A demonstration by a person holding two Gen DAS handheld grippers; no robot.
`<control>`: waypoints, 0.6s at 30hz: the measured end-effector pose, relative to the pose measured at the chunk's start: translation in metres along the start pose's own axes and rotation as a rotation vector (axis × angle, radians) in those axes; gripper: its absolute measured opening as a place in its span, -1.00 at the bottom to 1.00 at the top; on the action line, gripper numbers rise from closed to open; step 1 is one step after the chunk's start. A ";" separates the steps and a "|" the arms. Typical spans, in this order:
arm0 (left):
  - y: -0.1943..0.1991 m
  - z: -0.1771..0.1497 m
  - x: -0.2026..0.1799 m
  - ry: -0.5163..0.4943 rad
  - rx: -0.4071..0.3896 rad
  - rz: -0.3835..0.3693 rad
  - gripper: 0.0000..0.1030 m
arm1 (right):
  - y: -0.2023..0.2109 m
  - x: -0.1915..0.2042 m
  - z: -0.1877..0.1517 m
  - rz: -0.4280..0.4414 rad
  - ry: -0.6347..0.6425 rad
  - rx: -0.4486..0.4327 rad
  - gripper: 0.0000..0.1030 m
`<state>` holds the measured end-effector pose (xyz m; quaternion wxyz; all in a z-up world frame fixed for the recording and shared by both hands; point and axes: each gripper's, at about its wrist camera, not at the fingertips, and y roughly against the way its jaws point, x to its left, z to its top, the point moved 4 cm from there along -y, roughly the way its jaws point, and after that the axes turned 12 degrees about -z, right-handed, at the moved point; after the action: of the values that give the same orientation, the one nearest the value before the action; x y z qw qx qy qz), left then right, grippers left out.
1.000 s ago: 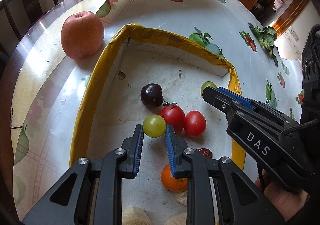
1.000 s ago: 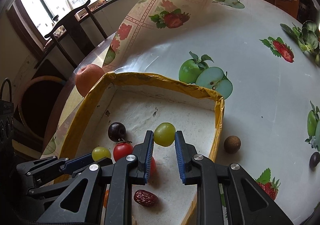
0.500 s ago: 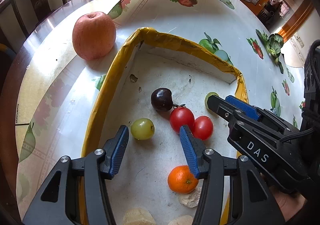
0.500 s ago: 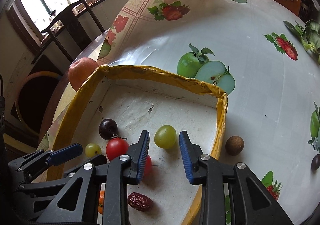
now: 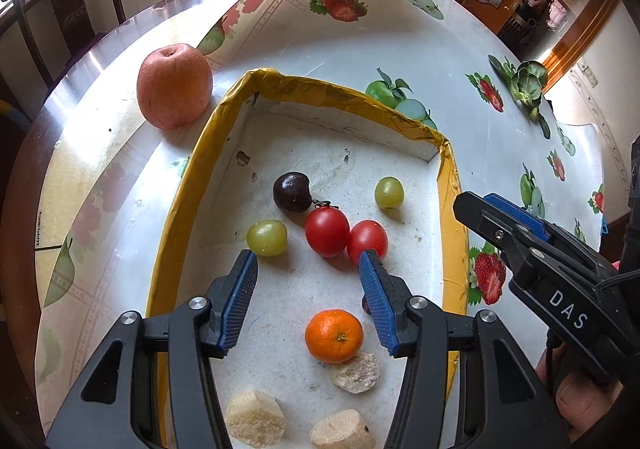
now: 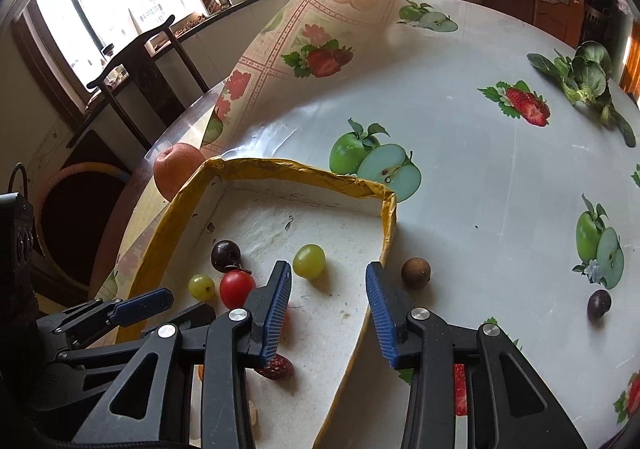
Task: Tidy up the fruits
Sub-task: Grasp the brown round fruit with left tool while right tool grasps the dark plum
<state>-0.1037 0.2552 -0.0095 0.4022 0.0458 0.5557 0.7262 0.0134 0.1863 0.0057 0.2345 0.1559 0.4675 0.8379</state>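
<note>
A yellow-rimmed white tray holds two green grapes, two red cherry tomatoes, a dark plum, a small orange and a red date. My left gripper is open and empty above the tray, just behind the left grape. My right gripper is open and empty over the tray's right rim, behind the other grape. A big apple sits outside the tray's far left corner.
A brown longan and a dark plum lie on the fruit-print tablecloth right of the tray. Pale banana chunks lie at the tray's near end. Leafy greens lie far right. A chair stands behind the table.
Both grippers opened, let go of their green grapes in the tray, and drew back and up. The grapes now rest on the tray floor.
</note>
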 end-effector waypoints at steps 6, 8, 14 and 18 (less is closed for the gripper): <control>0.004 -0.004 -0.018 -0.022 -0.003 -0.017 0.00 | 0.022 -0.025 -0.013 -0.019 -0.039 -0.016 -0.21; 0.005 -0.005 -0.026 -0.031 -0.003 -0.025 0.00 | 0.027 -0.035 -0.018 -0.026 -0.055 -0.017 -0.21; 0.006 -0.010 -0.051 -0.057 0.000 -0.056 0.00 | 0.043 -0.069 -0.037 -0.057 -0.111 -0.017 -0.21; 0.004 -0.013 -0.072 -0.076 0.006 -0.080 0.00 | 0.052 -0.091 -0.048 -0.082 -0.138 -0.018 -0.21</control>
<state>-0.0642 0.1994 0.0158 0.4515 0.0522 0.5437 0.7056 0.0543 0.0798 0.0221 0.3015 0.1917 0.4487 0.8191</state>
